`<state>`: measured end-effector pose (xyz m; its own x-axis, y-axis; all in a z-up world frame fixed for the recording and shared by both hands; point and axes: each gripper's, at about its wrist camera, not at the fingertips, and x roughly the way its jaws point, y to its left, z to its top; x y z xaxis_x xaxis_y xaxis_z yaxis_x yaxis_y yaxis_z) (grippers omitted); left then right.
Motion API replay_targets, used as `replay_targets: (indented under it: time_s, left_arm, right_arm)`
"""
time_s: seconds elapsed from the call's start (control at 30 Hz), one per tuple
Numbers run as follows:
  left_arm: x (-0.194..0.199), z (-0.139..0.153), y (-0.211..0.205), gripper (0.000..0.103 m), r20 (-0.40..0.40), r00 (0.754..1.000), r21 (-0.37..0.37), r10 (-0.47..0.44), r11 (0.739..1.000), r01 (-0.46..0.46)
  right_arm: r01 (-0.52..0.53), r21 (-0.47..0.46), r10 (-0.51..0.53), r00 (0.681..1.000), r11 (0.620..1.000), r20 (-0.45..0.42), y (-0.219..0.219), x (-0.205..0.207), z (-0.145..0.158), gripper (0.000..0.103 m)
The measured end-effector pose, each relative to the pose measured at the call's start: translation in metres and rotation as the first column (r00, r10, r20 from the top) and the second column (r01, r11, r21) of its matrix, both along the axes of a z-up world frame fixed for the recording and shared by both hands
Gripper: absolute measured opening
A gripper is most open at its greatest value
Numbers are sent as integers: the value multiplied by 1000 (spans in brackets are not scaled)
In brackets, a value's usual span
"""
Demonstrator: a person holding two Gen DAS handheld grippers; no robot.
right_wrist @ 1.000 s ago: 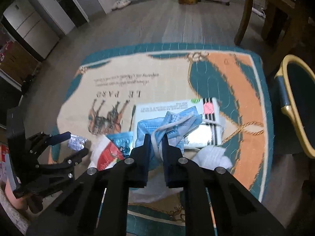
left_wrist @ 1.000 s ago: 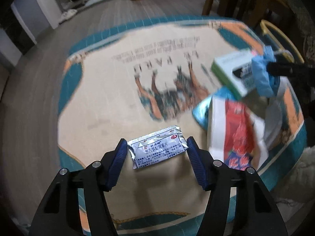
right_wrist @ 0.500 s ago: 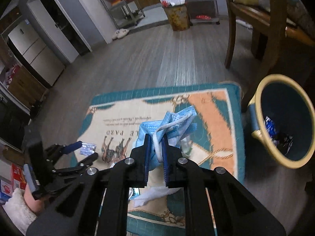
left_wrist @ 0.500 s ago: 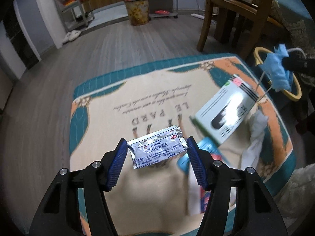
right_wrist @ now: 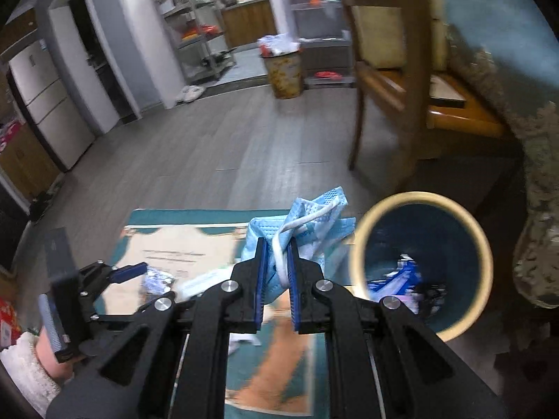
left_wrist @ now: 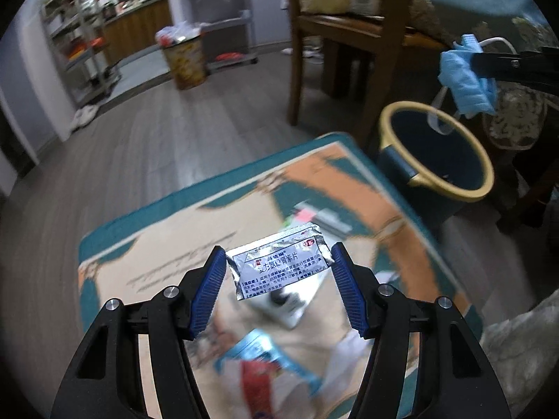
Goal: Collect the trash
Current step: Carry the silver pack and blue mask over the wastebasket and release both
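Observation:
My left gripper (left_wrist: pixel 276 265) is shut on a silver foil sachet (left_wrist: pixel 279 265) with printed text and holds it up above the rug (left_wrist: pixel 167 244). My right gripper (right_wrist: pixel 277 244) is shut on a crumpled blue face mask (right_wrist: pixel 314 223) and holds it in the air just left of the dark blue bin with a yellow rim (right_wrist: pixel 422 262). In the left wrist view the mask (left_wrist: pixel 464 80) hangs above the bin (left_wrist: pixel 436 153). The bin holds some wrappers (right_wrist: pixel 405 279). More trash lies blurred on the rug: a red and white wrapper (left_wrist: pixel 258 384) and a white box (left_wrist: pixel 297 307).
A wooden chair (right_wrist: pixel 391 80) stands just behind the bin. A lace-edged cloth (right_wrist: pixel 534 209) hangs at the right. A second, full waste bin (right_wrist: pixel 283 70) and metal shelves (right_wrist: pixel 195 31) stand at the far end of the grey wood floor.
Both grippers have risen and tilted up from the rug. The right one has carried the mask rightward next to the bin. The left still holds the sachet.

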<state>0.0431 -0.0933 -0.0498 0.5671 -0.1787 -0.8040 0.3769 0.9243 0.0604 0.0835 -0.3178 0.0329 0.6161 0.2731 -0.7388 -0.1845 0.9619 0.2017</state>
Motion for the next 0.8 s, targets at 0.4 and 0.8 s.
replay_targets:
  time_s: [0.4,0.8]
  left_arm:
    - [18,-2,-91,63,3,991,-38,-134,990,134]
    - [26,-18,-175,63,0,967,-50,-255,966,255]
  right_arm:
    - [199,54,-198,980,979,-26,-113,11,-18,11]
    - [303,33,-300,951,952,-81,-177,15,-50,11]
